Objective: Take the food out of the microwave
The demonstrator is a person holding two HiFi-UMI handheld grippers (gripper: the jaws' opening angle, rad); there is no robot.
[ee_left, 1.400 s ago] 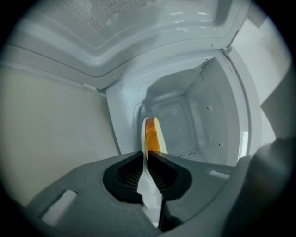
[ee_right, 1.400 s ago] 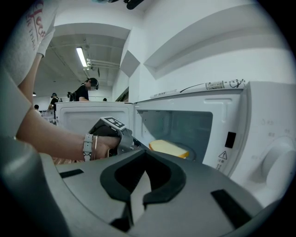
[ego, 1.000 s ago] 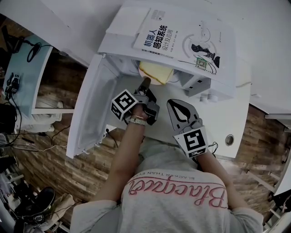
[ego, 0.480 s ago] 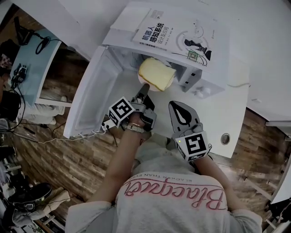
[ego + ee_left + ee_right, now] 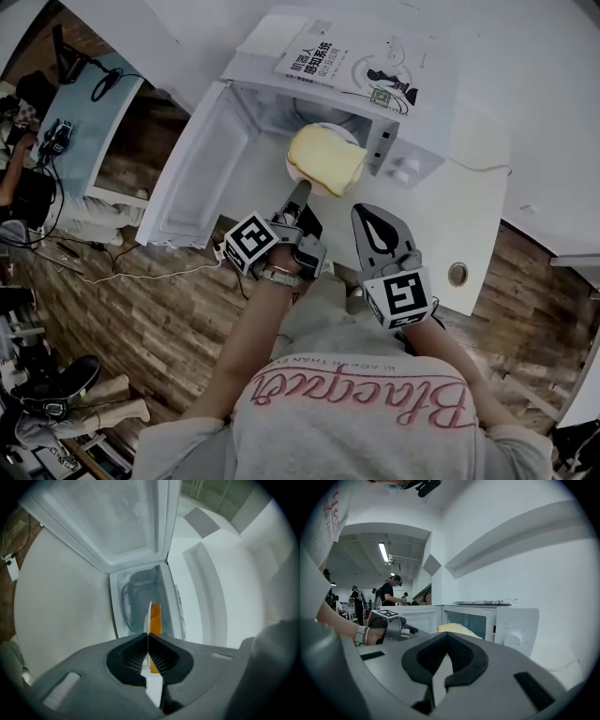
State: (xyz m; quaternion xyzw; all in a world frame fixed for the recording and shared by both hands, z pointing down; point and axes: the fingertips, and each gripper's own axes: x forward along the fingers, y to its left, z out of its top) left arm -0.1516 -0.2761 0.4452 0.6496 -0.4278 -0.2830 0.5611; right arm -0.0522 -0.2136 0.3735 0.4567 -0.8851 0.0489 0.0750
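Before the white microwave (image 5: 412, 155): pale yellow, pillow-shaped food (image 5: 325, 157) on a round white plate (image 5: 296, 172), held by its rim.

Head view: the left tool (image 5: 301, 190) is pinched on the plate's six-o'clock rim at the oven's mouth, with the door (image 5: 202, 178) swung wide at nine o'clock. The right tool (image 5: 364, 212), at five o'clock of the plate, hangs closed and empty over the white surface (image 5: 469, 234). Left gripper view: the jaws clamp the plate's thin edge (image 5: 146, 616), with the food (image 5: 155, 616) just beyond. Right gripper view: the jaws are together with nothing between them, and the food (image 5: 454, 629) lies at twelve o'clock. The plate is probably stiff, slick and breakable and the food soft and light, so grip the rim and keep it level.
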